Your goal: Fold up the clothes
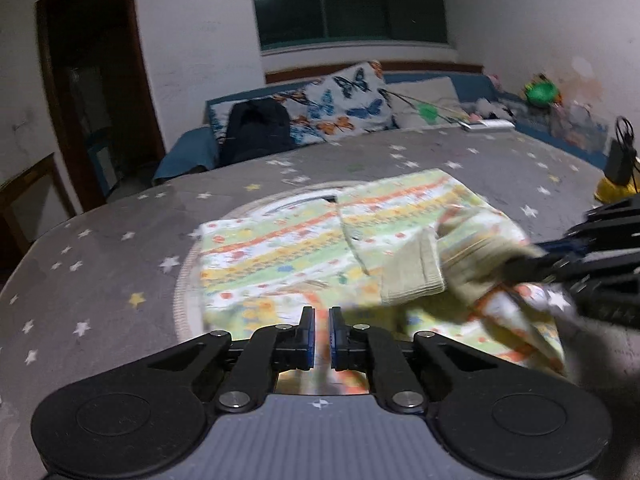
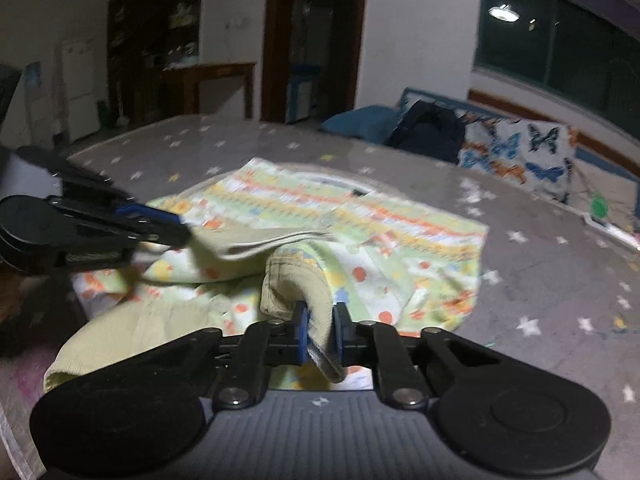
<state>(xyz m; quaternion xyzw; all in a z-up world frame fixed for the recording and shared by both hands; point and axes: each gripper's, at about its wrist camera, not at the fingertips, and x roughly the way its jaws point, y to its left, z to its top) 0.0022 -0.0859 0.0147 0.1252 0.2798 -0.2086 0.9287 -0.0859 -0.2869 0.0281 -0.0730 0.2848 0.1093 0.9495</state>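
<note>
left gripper [image 1: 322, 330] pinching near hem | right gripper [image 2: 320, 330] clamping beige cuff [image 2: 296, 284] | pastel printed cotton garment [image 1: 280, 256] lying ahead, long axis crosswise

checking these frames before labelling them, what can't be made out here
- Left wrist view: the left gripper has nearly closed fingers over the patterned garment; motion blur hides what they pinch.
- Left wrist view: the right gripper is cut off by the right edge, tips smeared.
- Right wrist view: the garment's near edge is hidden behind the right gripper's body.
- Both views: the print is too blurred to read.
</note>
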